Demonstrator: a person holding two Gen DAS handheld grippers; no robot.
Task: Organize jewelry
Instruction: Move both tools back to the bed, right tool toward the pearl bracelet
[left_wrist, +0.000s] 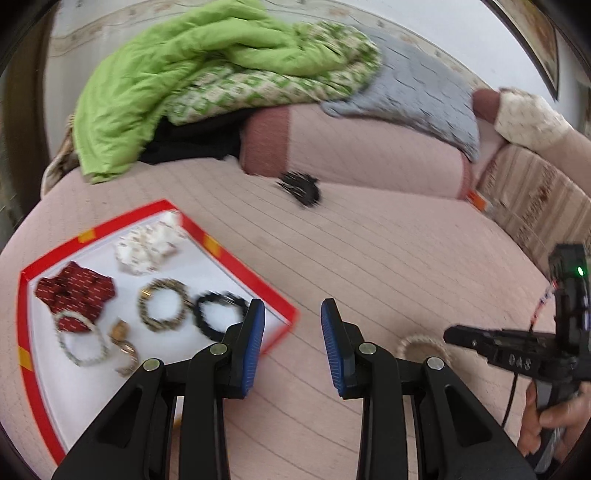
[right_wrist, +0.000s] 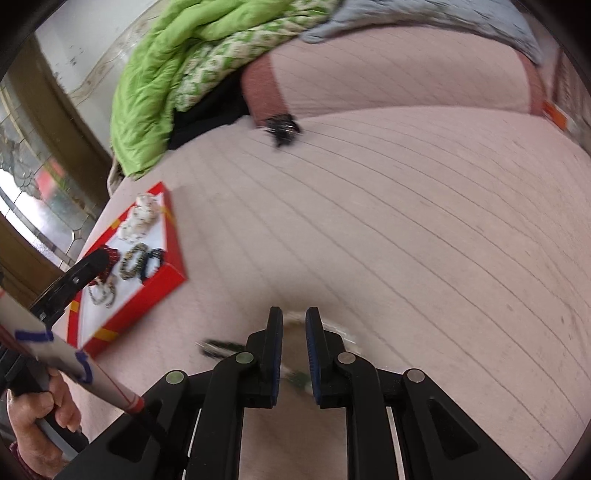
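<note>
The left gripper (left_wrist: 293, 345) hangs over the pink quilted bed (left_wrist: 369, 258), its blue pads apart with nothing between them. Just to the left of its jaws sits the red jewelry box (left_wrist: 280, 301), holding a black bead bracelet (left_wrist: 218, 314), a gold-and-dark one (left_wrist: 164, 304), a pale one (left_wrist: 79, 341) and scrunchies. The right gripper (right_wrist: 294, 356) shows only a narrow gap; something blurred lies beneath it, and whether it is gripped I cannot tell. A black hair clip (left_wrist: 301, 188) lies well ahead of both.

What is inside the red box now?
In the red box: two scrunchies, red and white, three bracelets, and a gold piece. The left hand-held gripper covers its near corner.
</note>
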